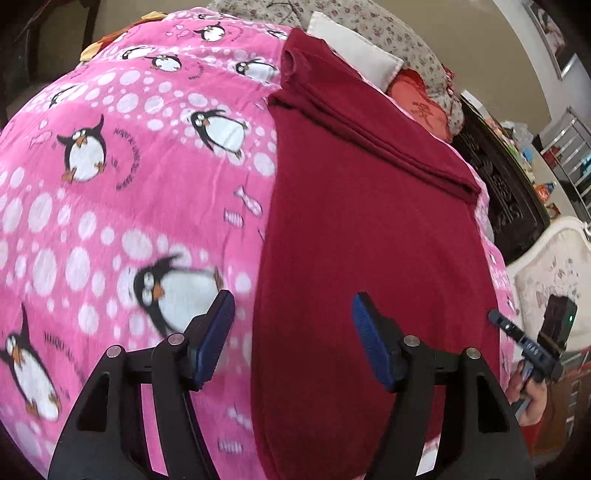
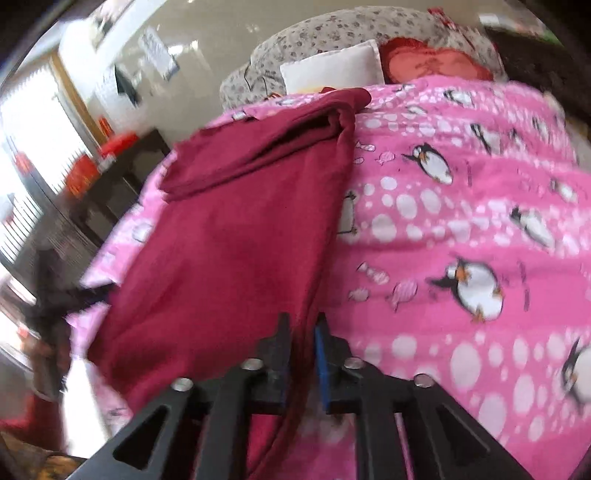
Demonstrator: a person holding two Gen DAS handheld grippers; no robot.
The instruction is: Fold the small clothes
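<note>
A dark red garment (image 1: 369, 229) lies lengthwise on a pink penguin blanket (image 1: 110, 184), its far part folded over in layers. My left gripper (image 1: 293, 332) is open above the garment's near left edge and holds nothing. In the right wrist view the garment (image 2: 236, 236) runs away from me. My right gripper (image 2: 302, 332) is shut on the garment's near right edge, with cloth pinched between the blue pads (image 2: 320, 354). The right gripper also shows in the left wrist view (image 1: 532, 343) at the right edge, held by a hand.
A white pillow (image 1: 351, 51), a red cushion (image 1: 421, 99) and a floral quilt (image 1: 388, 29) lie at the bed's far end. A dark carved cabinet (image 1: 506, 192) stands beside the bed. The blanket (image 2: 461, 240) spreads wide to the right.
</note>
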